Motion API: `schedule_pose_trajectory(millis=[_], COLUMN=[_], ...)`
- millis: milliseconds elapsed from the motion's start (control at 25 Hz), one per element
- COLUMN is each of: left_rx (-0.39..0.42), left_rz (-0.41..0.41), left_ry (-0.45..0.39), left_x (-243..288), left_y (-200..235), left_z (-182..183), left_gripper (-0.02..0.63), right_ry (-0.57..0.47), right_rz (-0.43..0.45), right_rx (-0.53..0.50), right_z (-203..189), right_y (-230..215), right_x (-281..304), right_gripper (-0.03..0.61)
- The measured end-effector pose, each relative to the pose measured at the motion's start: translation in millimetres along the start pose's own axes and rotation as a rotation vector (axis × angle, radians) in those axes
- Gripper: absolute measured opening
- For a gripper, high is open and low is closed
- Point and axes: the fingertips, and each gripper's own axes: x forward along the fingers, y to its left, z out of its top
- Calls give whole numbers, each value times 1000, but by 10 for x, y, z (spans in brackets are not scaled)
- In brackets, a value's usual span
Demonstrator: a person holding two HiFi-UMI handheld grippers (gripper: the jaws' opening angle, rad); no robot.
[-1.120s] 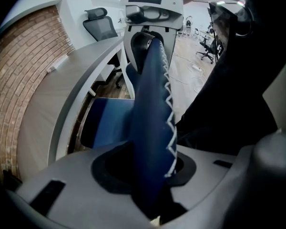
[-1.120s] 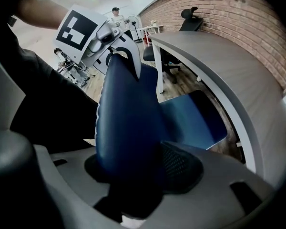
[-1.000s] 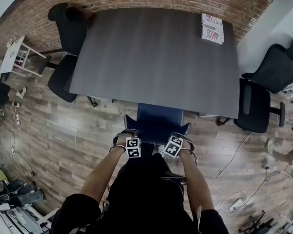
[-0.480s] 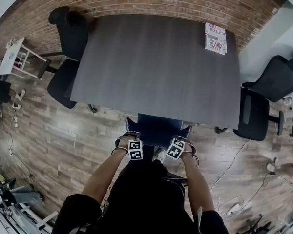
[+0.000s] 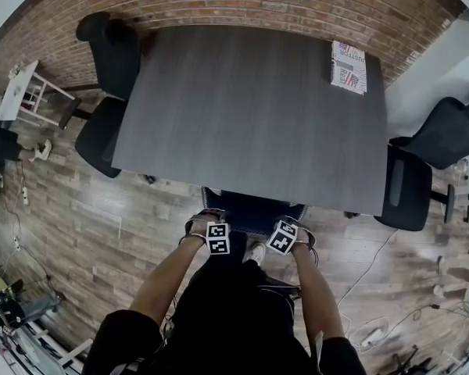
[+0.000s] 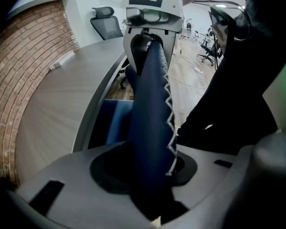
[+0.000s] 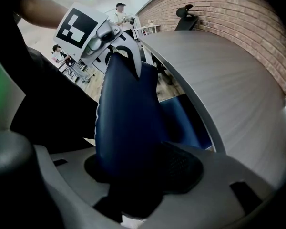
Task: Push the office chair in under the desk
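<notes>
The blue office chair (image 5: 254, 212) stands at the near edge of the dark grey desk (image 5: 250, 108), its seat mostly hidden beneath the top. Only the backrest's upper edge shows. My left gripper (image 5: 207, 219) is shut on the left end of that edge, and my right gripper (image 5: 295, 225) is shut on the right end. In the left gripper view the blue backrest (image 6: 150, 123) runs upright between the pads of the left gripper (image 6: 145, 173). In the right gripper view the backrest (image 7: 128, 118) fills the jaws of the right gripper (image 7: 143, 171).
A black chair (image 5: 109, 69) stands at the desk's left side and another black chair (image 5: 410, 182) at its right. A printed booklet (image 5: 349, 66) lies on the far right corner. A brick wall runs behind. Cables (image 5: 367, 287) trail over the wood floor.
The blue chair has slid further under the desk, so less of its seat shows. Both grippers have moved forward with the backrest toward the desk edge.
</notes>
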Motion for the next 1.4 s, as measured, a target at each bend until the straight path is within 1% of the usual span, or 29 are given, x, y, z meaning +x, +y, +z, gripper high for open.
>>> schedule_pose_trajectory(millis=[240,480,880,1080,1240,1400], left_rx=[4,16,28,11,-20,-82], left_rz=[-11,-33,-71,-82,-119,-98], left_ry=[-9,2,-18,-24,-17,-15], left_x=[1,8,-14,-19,12,16], left_y=[124,317,305,319,296,328], left_z=[2,-36,-74,-70,-81,-74], left_gripper=[137,144,163,176,224,247], right_ry=[-2,-5,5,4,1,9], right_rz=[16,26,64,61,49,25], right_rx=[2,4,6,9,18,36], right_z=[55,147,189,199,188,173], right_y=[-104,-261,-217,-237,-249,-252], right_x=[-15,-20,-2,-5,14,-1], right_gripper=[236,241,255,260,268,272])
